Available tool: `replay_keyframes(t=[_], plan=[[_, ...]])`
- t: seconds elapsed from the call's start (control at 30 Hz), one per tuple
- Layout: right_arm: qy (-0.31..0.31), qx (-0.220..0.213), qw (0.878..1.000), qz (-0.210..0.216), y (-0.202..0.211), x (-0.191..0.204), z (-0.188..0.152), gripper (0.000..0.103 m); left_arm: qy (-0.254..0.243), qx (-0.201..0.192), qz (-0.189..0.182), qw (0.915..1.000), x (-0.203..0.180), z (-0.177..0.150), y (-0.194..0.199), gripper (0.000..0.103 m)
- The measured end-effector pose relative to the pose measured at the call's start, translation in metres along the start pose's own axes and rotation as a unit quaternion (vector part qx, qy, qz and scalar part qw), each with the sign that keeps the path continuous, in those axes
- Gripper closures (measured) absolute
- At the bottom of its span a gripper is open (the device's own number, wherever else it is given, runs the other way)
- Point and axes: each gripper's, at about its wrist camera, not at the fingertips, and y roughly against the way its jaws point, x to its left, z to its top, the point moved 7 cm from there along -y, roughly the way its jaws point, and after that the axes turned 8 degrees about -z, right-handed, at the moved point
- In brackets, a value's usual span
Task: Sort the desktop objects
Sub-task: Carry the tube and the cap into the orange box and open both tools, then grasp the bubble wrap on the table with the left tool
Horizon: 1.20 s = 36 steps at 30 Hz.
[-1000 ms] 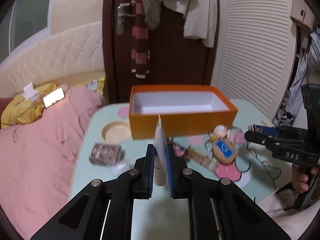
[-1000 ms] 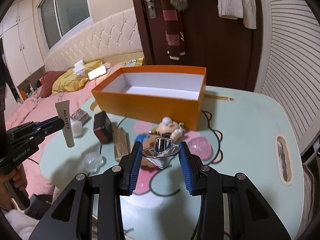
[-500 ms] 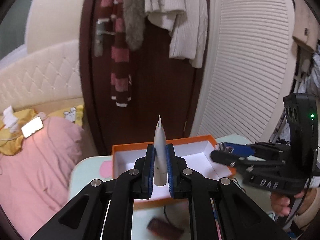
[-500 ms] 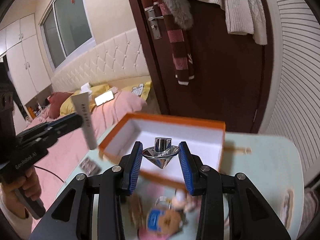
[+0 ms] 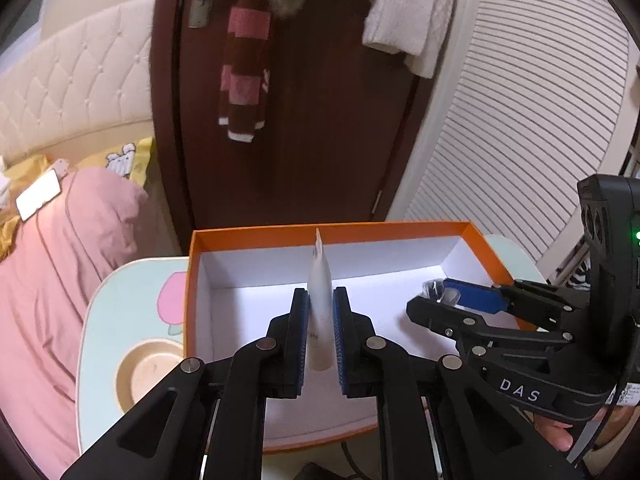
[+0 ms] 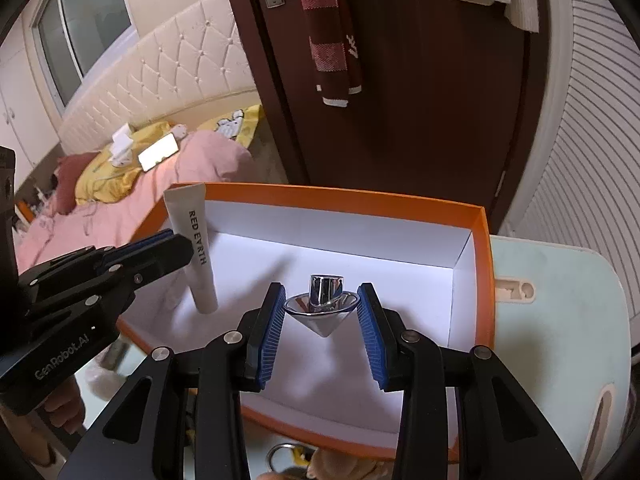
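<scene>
A white cosmetic tube (image 5: pixel 320 280) stands upright between the pads of my left gripper (image 5: pixel 321 294), whose jaws are opening; the pads still touch it. It hangs over the white inside of the orange box (image 5: pixel 192 280). In the right wrist view the same tube (image 6: pixel 196 248) and left gripper (image 6: pixel 176 244) sit at the box's left end. My right gripper (image 6: pixel 321 292) is shut on a chrome cone-shaped piece (image 6: pixel 322 312), point down, above the right half of the orange box (image 6: pixel 482 280). The right gripper (image 5: pixel 432 296) also shows in the left wrist view.
The box rests on a mint-green table (image 5: pixel 120 300) with a round wooden recess (image 5: pixel 148 372) to its left and a slot (image 6: pixel 514 290) to its right. A key ring and toy (image 6: pixel 280 456) lie before the box. A pink bed (image 5: pixel 48 280) and dark door stand beyond.
Both grippers have travelled forward from over the cluttered tabletop to above the box's interior, each carrying its object. The box now fills the lower views.
</scene>
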Motion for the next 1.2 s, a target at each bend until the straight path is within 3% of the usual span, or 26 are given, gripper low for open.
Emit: replay_keyframes(t=[0.07,0.13,0.3,0.37,0.47,0.77,0.97,1.1,1.2], plan=[[0.003,0.004,1.000,-0.006,-0.002,0.000,-0.001,0.064,-0.001,-0.010,0.002,0.9999,-0.001,0.001,0.005,0.055],[0.000,0.007,1.000,-0.004,-0.002,0.000,-0.002,0.062,-0.002,-0.020,0.005,0.9998,-0.001,0.003,0.011,0.041],[-0.010,-0.010,1.000,0.001,0.012,-0.001,0.001,0.047,0.013,-0.032,0.004,0.9994,0.002,0.006,0.037,0.038],[-0.009,-0.032,0.999,-0.006,0.024,-0.001,0.005,0.039,0.012,-0.041,0.007,0.9991,0.003,0.006,0.054,0.031],[-0.003,-0.067,0.998,-0.020,0.049,-0.002,0.007,0.039,0.016,-0.053,0.022,0.9982,0.010,-0.003,0.079,0.021],[0.031,-0.088,0.993,-0.066,0.098,-0.007,-0.031,0.039,0.061,-0.016,0.044,0.9970,0.020,-0.091,0.111,0.017],[0.050,-0.053,0.995,-0.075,0.108,-0.011,-0.087,0.038,0.067,0.016,0.052,0.9963,0.011,-0.154,0.113,0.017],[0.037,-0.029,0.996,-0.073,0.106,-0.018,-0.121,0.033,0.053,0.033,0.080,0.9948,0.016,-0.176,0.109,0.017],[0.016,0.003,0.998,-0.065,0.094,-0.023,-0.145,0.032,0.027,0.022,0.108,0.9936,0.016,-0.183,0.111,0.017]])
